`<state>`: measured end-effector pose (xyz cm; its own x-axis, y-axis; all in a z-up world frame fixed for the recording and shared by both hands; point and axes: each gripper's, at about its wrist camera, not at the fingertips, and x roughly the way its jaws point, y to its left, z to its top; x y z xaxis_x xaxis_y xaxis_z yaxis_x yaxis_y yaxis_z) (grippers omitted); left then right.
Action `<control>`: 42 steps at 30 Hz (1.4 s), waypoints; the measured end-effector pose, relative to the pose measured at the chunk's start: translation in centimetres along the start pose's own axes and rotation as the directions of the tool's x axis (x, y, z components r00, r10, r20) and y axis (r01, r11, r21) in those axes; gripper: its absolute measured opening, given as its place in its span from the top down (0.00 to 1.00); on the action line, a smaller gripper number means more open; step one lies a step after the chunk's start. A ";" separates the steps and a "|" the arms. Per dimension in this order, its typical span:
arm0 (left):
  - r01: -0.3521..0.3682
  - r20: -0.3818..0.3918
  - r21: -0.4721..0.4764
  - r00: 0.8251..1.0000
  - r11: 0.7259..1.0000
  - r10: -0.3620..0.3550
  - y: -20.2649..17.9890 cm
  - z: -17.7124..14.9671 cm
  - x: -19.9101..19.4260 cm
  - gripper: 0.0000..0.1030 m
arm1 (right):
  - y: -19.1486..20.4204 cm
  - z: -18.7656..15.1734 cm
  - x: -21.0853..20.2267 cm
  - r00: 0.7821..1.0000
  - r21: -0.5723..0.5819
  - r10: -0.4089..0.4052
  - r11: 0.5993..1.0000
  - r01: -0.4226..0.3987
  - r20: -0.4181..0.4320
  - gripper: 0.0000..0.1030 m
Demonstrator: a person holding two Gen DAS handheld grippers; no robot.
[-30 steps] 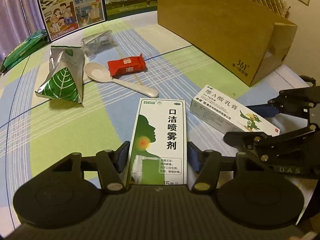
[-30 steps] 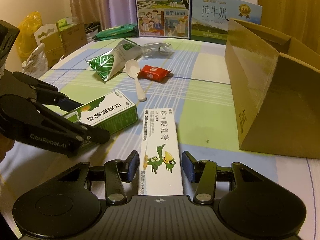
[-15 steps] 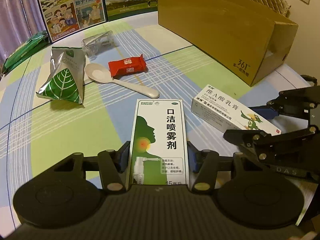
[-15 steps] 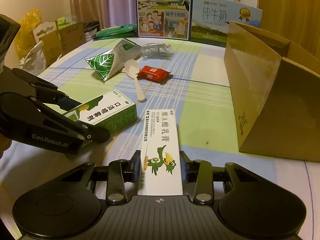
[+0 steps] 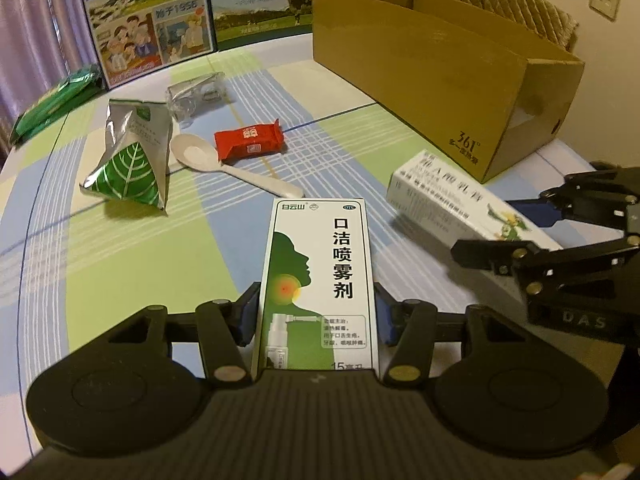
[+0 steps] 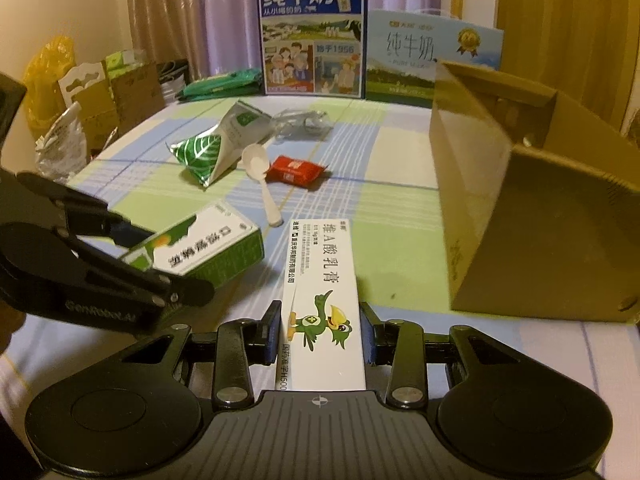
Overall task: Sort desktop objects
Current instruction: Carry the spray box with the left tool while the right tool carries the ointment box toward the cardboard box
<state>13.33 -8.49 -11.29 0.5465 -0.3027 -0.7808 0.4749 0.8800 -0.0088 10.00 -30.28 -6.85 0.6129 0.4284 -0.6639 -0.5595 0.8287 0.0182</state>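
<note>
A green-and-white spray box (image 5: 320, 264) sits lengthwise between the fingers of my left gripper (image 5: 318, 312), which is shut on its sides. In the right wrist view the same spray box (image 6: 204, 248) is tilted up off the cloth in the left gripper (image 6: 160, 260). My right gripper (image 6: 320, 332) is shut on a long white cream box (image 6: 320, 280) with a green bird on it. From the left wrist view the cream box (image 5: 440, 200) looks blurred and raised, held by the right gripper (image 5: 492, 226). An open cardboard box (image 6: 520, 220) stands to the right.
On the checked tablecloth lie a white spoon (image 5: 224, 164), a red packet (image 5: 248, 144), a green leaf pouch (image 5: 132, 164) and a clear wrapper (image 5: 196, 94). Milk cartons (image 5: 148, 20) stand at the back edge, with green packs (image 5: 56, 104) at the far left.
Both grippers closed from open onto their boxes, the right one first. The cream box and the spray box have since come up off the cloth.
</note>
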 end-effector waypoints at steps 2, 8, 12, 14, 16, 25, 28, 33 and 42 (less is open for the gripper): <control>0.005 0.003 -0.033 1.000 0.999 -0.005 -0.4 0.1 -0.5 0.51 | -0.3 0.3 -0.9 1.000 0.002 -0.007 1.000 0.007 0.013 0.66; -0.002 0.012 -0.071 1.000 0.997 0.002 -2.4 0.6 -2.4 0.51 | -1.2 1.4 -3.8 0.998 0.014 -0.029 0.999 0.029 0.054 0.66; -0.004 0.029 -0.084 1.000 0.996 0.006 -3.5 1.3 -3.8 0.51 | -1.8 1.9 -5.8 0.996 0.019 -0.042 0.999 0.040 0.076 0.66; -0.003 0.038 -0.080 0.999 0.997 0.006 -4.2 1.8 -4.5 0.51 | -2.1 2.2 -6.6 0.995 0.031 -0.052 0.998 0.050 0.080 0.66; 0.000 0.048 -0.072 0.999 0.997 0.004 -4.8 2.4 -5.1 0.51 | -2.8 2.7 -7.3 0.994 0.060 -0.070 0.996 0.065 0.083 0.66; 0.031 0.108 -0.022 0.994 0.999 -0.029 -8.0 7.2 -6.3 0.51 | -7.7 5.6 -10.5 0.980 0.132 -0.144 0.983 0.126 0.135 0.66; 0.045 0.130 0.005 0.991 0.999 -0.045 -9.5 9.3 -6.1 0.51 | -10.2 7.1 -11.0 0.974 0.140 -0.174 0.978 0.154 0.144 0.66; 0.055 0.157 0.053 0.986 0.997 -0.062 -11.9 13.3 -4.9 0.51 | -14.3 9.4 -10.9 0.966 0.149 -0.207 0.971 0.185 0.154 0.66; 0.075 0.166 0.070 0.982 0.995 -0.086 -14.5 19.2 -1.3 0.51 | -19.8 11.8 -8.2 0.973 0.182 -0.196 0.968 0.172 0.123 0.66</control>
<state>18.99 -27.90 1.90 0.6104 -0.4338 -0.6627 0.5620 0.8268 -0.0236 22.64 -45.99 7.10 0.7743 0.2987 -0.5578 -0.3349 0.9414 0.0392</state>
